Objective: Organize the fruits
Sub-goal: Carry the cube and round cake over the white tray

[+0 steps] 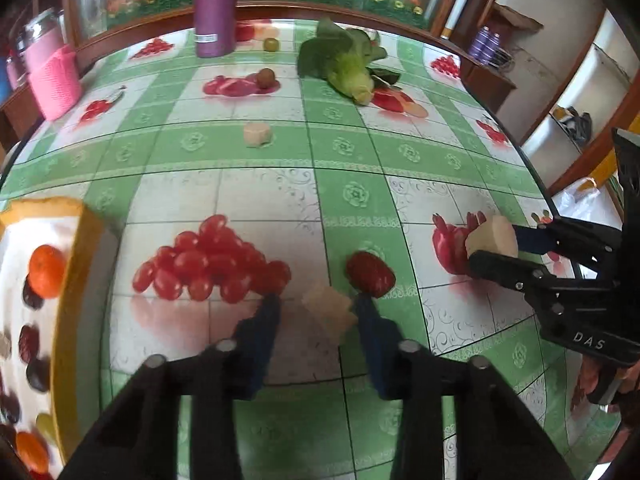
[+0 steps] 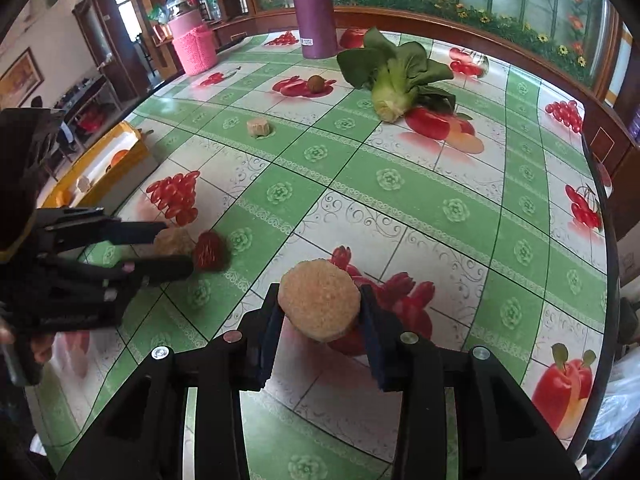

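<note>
My left gripper [image 1: 316, 306] is open around a pale fruit chunk [image 1: 330, 310] on the table, which touches only its right finger. A red strawberry [image 1: 370, 274] lies just beyond its right finger. My right gripper [image 2: 320, 304] is shut on a pale round fruit slice [image 2: 320, 304] held above the table; the slice also shows in the left wrist view [image 1: 492, 238]. A yellow-rimmed tray [image 1: 78, 248] with oranges and dark fruits sits at the left. Another pale chunk [image 1: 258, 134], a brown round fruit [image 1: 265, 78] and a green one [image 1: 271, 45] lie farther back.
A bok choy [image 1: 346, 62] lies at the back right. A purple bottle [image 1: 214, 8] stands at the back, a pink knitted container [image 1: 56, 80] at the far left. The table's right edge [image 1: 532, 168] curves close to my right gripper.
</note>
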`<state>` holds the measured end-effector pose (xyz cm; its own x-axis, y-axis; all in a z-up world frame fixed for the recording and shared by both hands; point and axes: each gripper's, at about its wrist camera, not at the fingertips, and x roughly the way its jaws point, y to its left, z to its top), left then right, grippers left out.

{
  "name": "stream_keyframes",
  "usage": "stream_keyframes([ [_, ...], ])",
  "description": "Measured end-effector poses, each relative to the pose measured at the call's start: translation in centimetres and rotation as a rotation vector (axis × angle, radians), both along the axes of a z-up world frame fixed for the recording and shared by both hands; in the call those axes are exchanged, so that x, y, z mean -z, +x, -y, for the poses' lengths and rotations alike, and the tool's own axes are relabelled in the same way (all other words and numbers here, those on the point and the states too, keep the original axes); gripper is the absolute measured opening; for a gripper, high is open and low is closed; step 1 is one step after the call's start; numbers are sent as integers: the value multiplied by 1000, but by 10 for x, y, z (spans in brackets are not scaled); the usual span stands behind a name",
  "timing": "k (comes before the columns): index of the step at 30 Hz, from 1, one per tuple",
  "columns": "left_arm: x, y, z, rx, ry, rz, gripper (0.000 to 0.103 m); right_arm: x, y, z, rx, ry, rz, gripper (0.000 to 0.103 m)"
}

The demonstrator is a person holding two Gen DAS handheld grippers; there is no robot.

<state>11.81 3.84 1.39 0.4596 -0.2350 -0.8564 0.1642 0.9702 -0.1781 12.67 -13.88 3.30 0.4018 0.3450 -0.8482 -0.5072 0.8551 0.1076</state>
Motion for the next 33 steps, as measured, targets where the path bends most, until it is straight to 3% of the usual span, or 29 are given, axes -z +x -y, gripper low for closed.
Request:
stream_keyframes([
  [7, -2, -12, -6, 9, -67, 0, 30, -3, -6, 6, 43, 16, -7, 36],
  [17, -38, -77, -26, -28, -98, 56, 30, -33, -33, -17, -3, 5, 28, 36],
  [24, -63, -121, -74, -124, -124, 103, 30, -51, -48, -76, -103, 16, 43, 36],
  [33, -65, -165, -160, -300, -60, 106, 30, -64, -65, -183, -304, 57, 36, 36],
])
